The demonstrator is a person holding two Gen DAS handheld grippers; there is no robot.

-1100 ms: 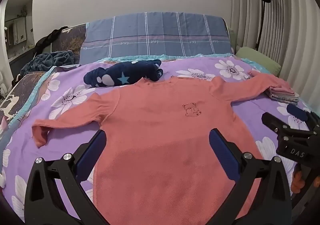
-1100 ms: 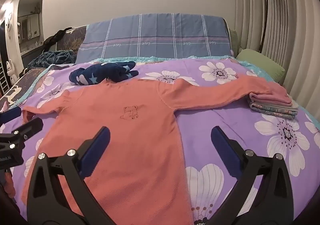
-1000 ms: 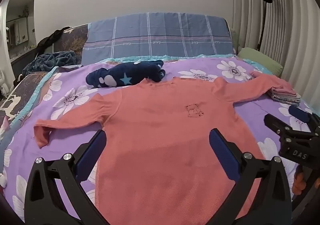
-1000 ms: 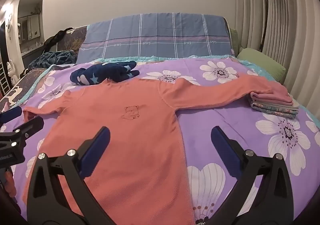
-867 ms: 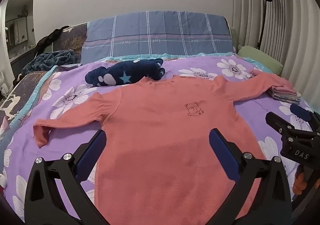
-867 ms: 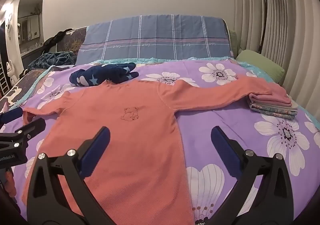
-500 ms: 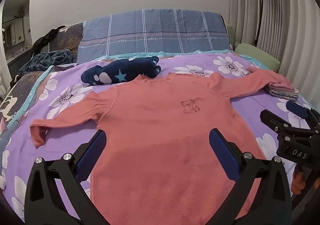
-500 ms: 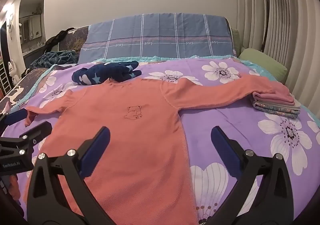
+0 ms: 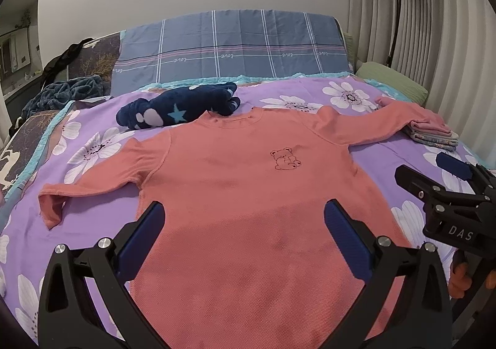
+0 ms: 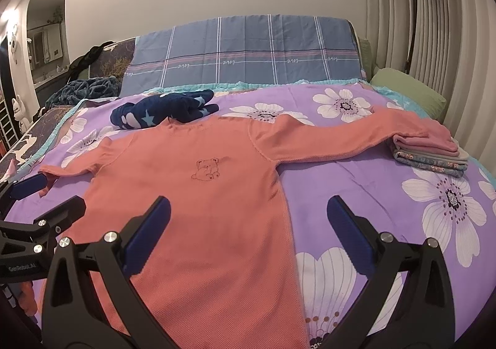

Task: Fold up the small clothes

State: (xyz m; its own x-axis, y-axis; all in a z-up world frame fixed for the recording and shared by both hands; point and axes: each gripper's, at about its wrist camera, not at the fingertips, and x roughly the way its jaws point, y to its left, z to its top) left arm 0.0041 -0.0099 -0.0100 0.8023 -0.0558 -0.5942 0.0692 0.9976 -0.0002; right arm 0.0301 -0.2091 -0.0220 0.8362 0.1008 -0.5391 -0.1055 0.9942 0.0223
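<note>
Coral long-sleeved shirt (image 9: pixel 248 194), small bear outline on the chest, spread flat and face up on the bed (image 9: pixel 387 159), which has a purple cover with white flowers; collar toward the head end, hem toward the near edge. One sleeve lies out toward the left edge of the bed with its cuff folded back; the other sleeve reaches toward the right edge, its cuff resting on a stack (image 10: pixel 431 153) of folded clothes, pink on top, patterned pieces below. Navy bundle (image 9: pixel 179 107) with stars and pale spots, just beyond the collar, touching it. Blue plaid pillow (image 9: pixel 232 51) upright along the head end; green cushion (image 10: pixel 409 91) at the far right corner; dark blue blanket (image 9: pixel 68 91) heaped past the far left corner. Left gripper (image 9: pixel 245 225), jaws spread wide and holding nothing, above the shirt's lower body. Right gripper (image 10: pixel 248 218), jaws likewise spread and empty, above the shirt's right side seam, one finger over fabric, the other over bare cover. Black floor lamp (image 10: pixel 412 1) by the curtain beyond the right edge.
</note>
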